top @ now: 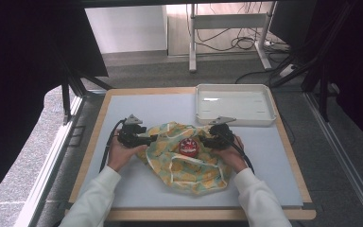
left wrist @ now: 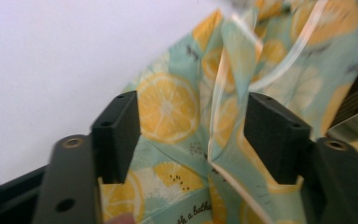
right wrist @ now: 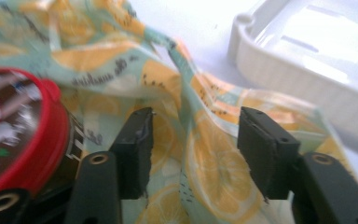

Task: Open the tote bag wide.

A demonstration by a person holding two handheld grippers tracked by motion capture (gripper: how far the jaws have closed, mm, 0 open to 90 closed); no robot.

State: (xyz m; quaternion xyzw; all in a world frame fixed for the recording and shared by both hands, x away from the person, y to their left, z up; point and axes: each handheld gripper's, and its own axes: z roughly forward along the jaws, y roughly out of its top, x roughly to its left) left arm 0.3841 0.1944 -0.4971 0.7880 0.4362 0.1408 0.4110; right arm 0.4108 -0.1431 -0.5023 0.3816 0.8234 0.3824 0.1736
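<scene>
A lemon-print cloth bag (top: 189, 161) lies crumpled at the middle of the table, with a red-lidded round tin (top: 188, 147) resting on it. My left gripper (top: 147, 138) is at the bag's left edge, jaws wide apart. In the left gripper view the fabric (left wrist: 177, 121) lies loose between the pads (left wrist: 116, 135), which do not press on it. My right gripper (top: 207, 141) is at the bag's right side, beside the tin (right wrist: 14, 126). Its jaws stand apart over the cloth (right wrist: 196, 154), and nothing is pinched between them.
A white rectangular tray (top: 234, 105) stands empty at the back right, just beyond the right gripper, and its ribbed wall (right wrist: 298, 79) is close in the right gripper view. The grey mat (top: 137, 189) has bare room at the left and front.
</scene>
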